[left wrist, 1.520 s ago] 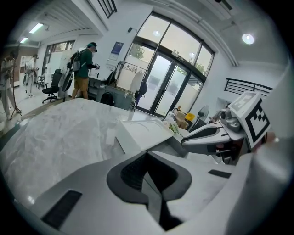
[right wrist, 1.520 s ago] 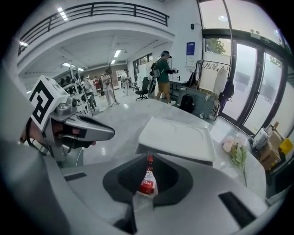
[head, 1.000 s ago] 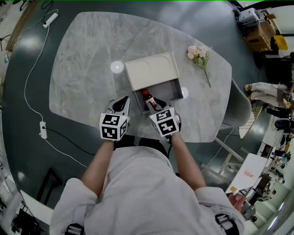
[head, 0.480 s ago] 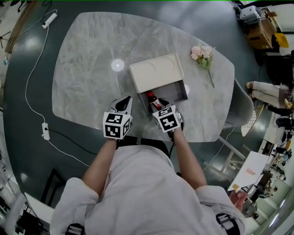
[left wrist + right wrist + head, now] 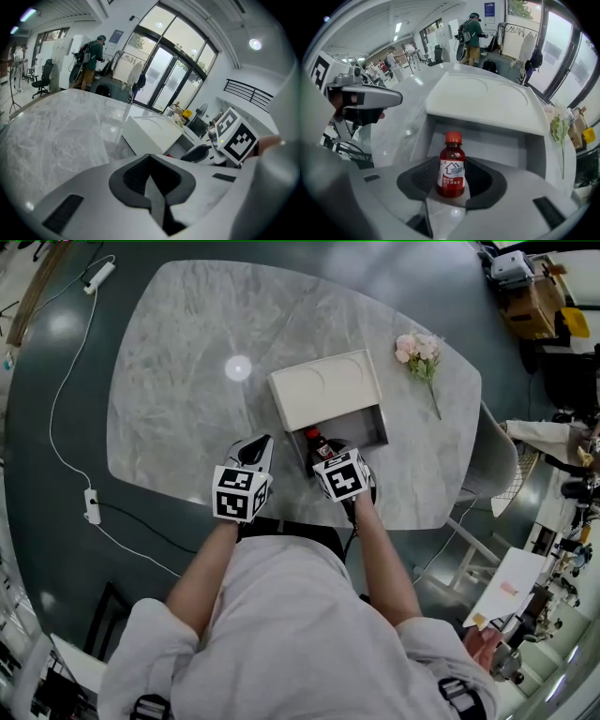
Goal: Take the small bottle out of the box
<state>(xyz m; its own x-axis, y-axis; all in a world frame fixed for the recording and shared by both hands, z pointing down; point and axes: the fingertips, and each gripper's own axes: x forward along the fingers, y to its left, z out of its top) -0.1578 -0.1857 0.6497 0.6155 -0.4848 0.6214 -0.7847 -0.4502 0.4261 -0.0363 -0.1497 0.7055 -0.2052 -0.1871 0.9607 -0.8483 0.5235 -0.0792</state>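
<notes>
A small brown bottle (image 5: 451, 168) with a red cap and a white label stands upright between the jaws of my right gripper (image 5: 451, 183). Those jaws are opening, with a narrow gap on each side of the bottle. From the head view the bottle (image 5: 317, 441) is at the near left corner of the box's grey drawer (image 5: 361, 426), which sticks out from under the white lid (image 5: 328, 388). Whether its base rests on the drawer floor or on the table I cannot tell. My left gripper (image 5: 255, 448) hovers left of the box, shut and empty, its pads (image 5: 140, 176) meeting.
The box sits on a grey marble table (image 5: 178, 362). A pink flower sprig (image 5: 419, 354) lies to the right of the box. The table's near edge runs just under both grippers. A white cable with a power strip (image 5: 91, 505) lies on the floor at left.
The right gripper's jaws have widened around the bottle. The bottle stays in the same spot relative to the box. The left gripper has hardly moved.
</notes>
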